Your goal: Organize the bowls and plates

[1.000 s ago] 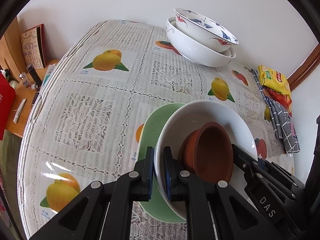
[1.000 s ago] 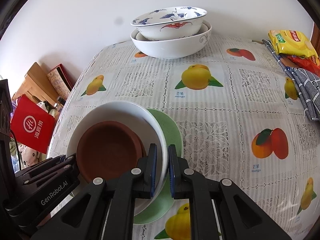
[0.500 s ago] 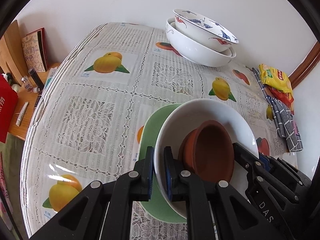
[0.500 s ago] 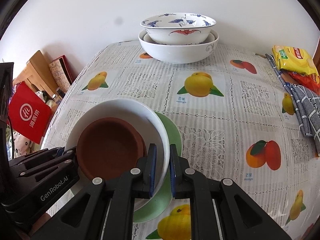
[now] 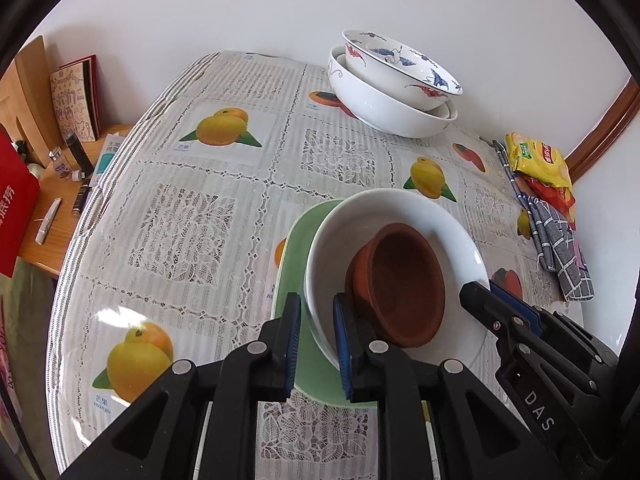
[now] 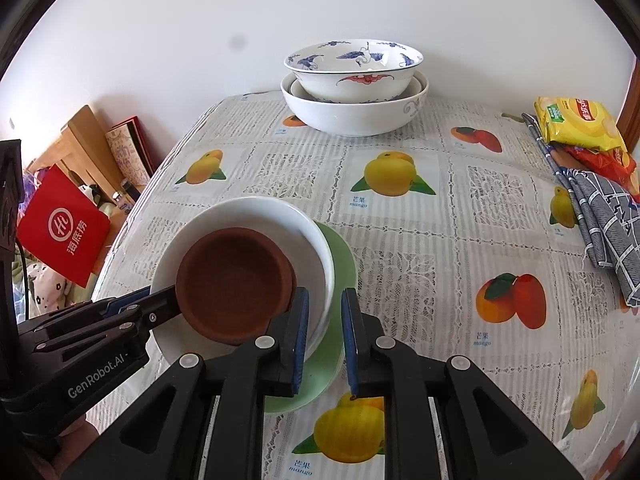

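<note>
The left claw point(image 5: 316, 340) straddles the near-left rim of the wide white ceramic bowl point(image 5: 440, 216), its jaws opening, pads just clear of the rim. The right claw point(image 6: 324, 336) does the same on the opposite rim, also opening and no longer pinching. The bowl sits on a pale green plate point(image 5: 298, 240) toward the near edge of the counter point(image 5: 192, 220) with its fruit-print cloth, a small terracotta-brown bowl point(image 5: 400, 284) nested inside. Both rims were likely held to set the stack down level. At the far edge, a blue-and-red patterned bowl point(image 6: 354, 68) rests inside a larger white bowl point(image 6: 352, 114).
</note>
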Motion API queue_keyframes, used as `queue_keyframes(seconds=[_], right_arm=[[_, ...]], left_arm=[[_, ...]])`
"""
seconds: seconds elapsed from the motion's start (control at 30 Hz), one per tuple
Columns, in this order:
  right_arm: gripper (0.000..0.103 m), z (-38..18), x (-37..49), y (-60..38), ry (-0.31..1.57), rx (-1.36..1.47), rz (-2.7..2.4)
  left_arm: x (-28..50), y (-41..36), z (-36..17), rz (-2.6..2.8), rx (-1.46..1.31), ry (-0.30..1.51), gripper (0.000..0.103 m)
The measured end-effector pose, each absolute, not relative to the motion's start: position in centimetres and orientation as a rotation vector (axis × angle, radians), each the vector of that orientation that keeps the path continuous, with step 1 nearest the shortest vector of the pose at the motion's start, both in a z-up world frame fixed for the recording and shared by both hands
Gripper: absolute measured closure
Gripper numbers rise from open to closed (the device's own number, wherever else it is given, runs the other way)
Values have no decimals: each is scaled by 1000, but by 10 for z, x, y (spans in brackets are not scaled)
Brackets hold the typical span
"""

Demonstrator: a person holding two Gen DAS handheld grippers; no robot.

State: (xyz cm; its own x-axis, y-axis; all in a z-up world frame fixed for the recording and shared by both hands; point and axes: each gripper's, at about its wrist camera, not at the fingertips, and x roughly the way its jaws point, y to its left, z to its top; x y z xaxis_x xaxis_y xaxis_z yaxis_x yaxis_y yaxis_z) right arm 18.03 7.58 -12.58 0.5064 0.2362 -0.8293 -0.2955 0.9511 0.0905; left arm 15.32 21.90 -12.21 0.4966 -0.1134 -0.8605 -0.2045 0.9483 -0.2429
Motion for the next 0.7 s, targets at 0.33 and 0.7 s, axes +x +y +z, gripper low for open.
queue_keyframes(seconds=[0.33, 0.7], right_arm=[[62, -99, 141, 44, 920, -54, 311], [37, -57, 80, -37, 806, -38, 195]], left_arm=[[118, 197, -92, 64, -301, 997, 78], [72, 130, -48, 40, -247, 856, 59]])
